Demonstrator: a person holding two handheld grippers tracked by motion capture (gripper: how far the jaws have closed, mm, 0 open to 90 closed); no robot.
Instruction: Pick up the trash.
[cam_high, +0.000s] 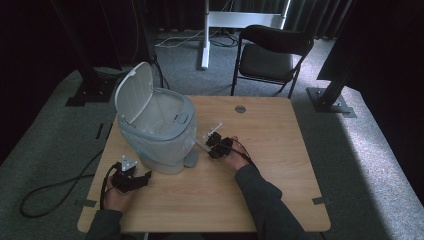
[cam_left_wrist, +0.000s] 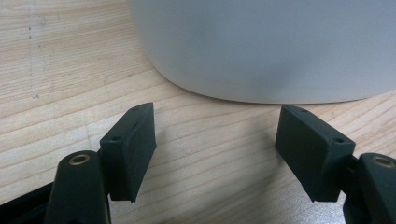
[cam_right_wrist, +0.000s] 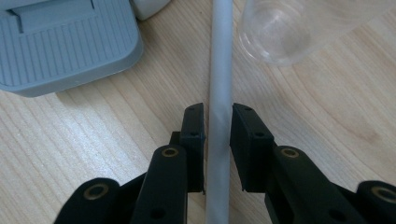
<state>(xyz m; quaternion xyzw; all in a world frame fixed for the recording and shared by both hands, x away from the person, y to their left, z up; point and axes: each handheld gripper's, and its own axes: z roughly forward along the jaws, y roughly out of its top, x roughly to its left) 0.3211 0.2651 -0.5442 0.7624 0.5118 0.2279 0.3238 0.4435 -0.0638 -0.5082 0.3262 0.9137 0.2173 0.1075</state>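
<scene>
Two grippers on light wooden table (cam_high: 280, 165). Left gripper (cam_left_wrist: 215, 140) jaws wide apart, empty, before pale grey plastic pedal bin (cam_high: 159, 131). Right gripper (cam_right_wrist: 217, 130) jaws clamped on white paper-wrapped straw (cam_right_wrist: 220, 65), beside bin's grey pedal (cam_right_wrist: 65, 42), near clear plastic cup (cam_right_wrist: 280, 32).

A staged recording space of the laboratory or studio kind, not a lived-in room. A plain wooden table (cam_high: 260, 165) with a cable grommet stood at the centre of the high view on grey carpet (cam_high: 370, 150). Black curtains (cam_high: 45, 35) closed off the upper left and upper right of the frame. Black metal posts on bolted floor plates (cam_high: 331, 100) rose at the middle left and middle right. A white stand base (cam_high: 215, 25) with loose cables occupied the top centre, beside a black folding chair (cam_high: 270, 55). A cable (cam_high: 50, 192) trailed across the carpet at lower left.
</scene>
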